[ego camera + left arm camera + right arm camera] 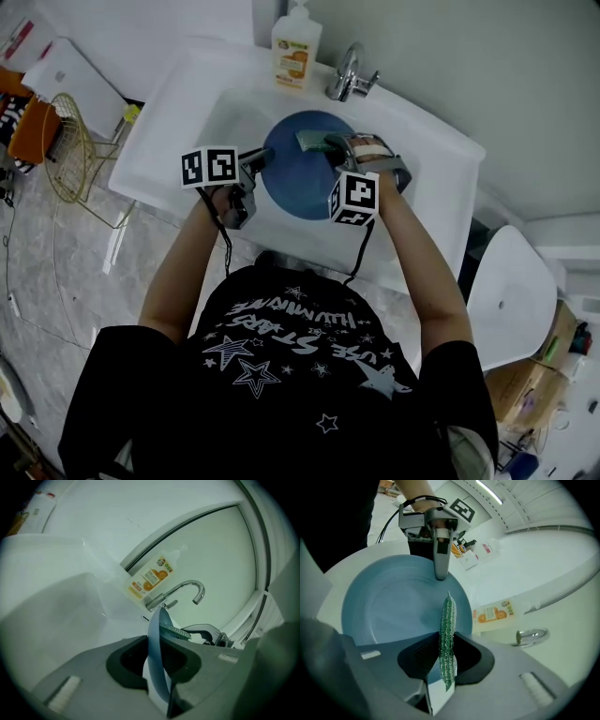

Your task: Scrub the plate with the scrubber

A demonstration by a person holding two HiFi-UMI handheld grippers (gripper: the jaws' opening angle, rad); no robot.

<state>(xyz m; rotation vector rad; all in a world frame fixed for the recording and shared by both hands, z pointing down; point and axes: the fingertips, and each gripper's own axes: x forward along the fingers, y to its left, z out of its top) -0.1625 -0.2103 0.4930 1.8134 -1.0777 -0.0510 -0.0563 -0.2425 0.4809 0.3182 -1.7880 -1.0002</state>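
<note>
A wire basket (67, 150) stands on the floor at the far left, beside the white sink (164, 108). Over the near left side of the basin, the left gripper (255, 165) has its jaws clamped on the left rim of the blue plate (295, 183). Its own view shows that rim edge-on (154, 653), pinched between the two jaws. The plate sits inside the basin with its hollow face turned up, and no view shows whether it rests on the basin floor. At the far edge of the sink a soap bottle (296, 45) with an orange label stands just left of the chrome tap (352, 73). The green scrubber (314, 141) lies at the plate's far rim, against its face. The right gripper (330, 143) reaches in from the right with its jaws closed on the scrubber. In that gripper's view the scrubber (447, 630) stands thin and upright between them, with the plate (389, 606) spread behind it.
</note>
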